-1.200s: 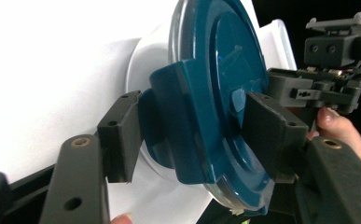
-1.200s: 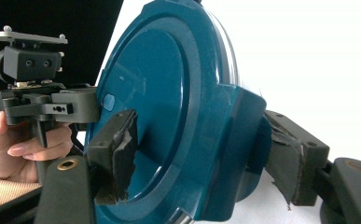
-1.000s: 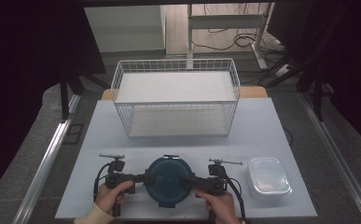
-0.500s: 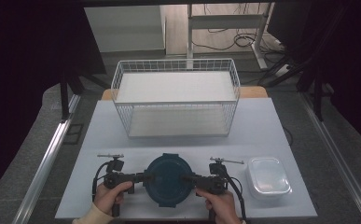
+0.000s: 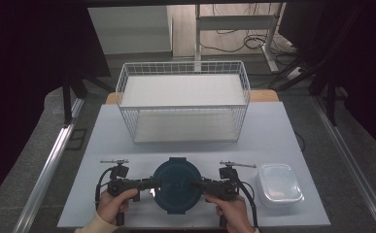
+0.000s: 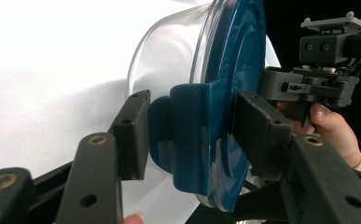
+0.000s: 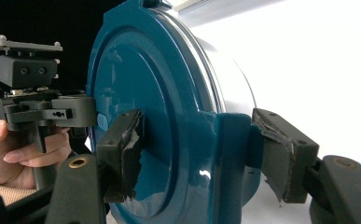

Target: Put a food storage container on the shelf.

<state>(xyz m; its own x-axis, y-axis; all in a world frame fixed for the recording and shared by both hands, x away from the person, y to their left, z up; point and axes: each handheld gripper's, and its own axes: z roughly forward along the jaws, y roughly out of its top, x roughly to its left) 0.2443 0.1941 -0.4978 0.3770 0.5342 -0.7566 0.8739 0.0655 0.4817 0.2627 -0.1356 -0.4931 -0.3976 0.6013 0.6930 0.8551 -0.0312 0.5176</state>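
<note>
A round clear container with a dark blue lid (image 5: 177, 187) sits at the table's near edge between my two grippers. My left gripper (image 5: 155, 184) is shut on the lid's left clip. In the left gripper view its jaws (image 6: 190, 126) pinch the blue clip (image 6: 183, 135), one jaw under it and one on the lid top. My right gripper (image 5: 197, 184) grips the opposite clip. In the right gripper view it (image 7: 197, 140) clamps the clip (image 7: 229, 154) against the lid (image 7: 141, 70). A hand holds each gripper.
A white wire basket (image 5: 183, 64) stands across the back of the white table (image 5: 273, 131). A closed rectangular clear food box (image 5: 279, 184) lies just right of my right gripper. Dark floor and metal rails flank the table.
</note>
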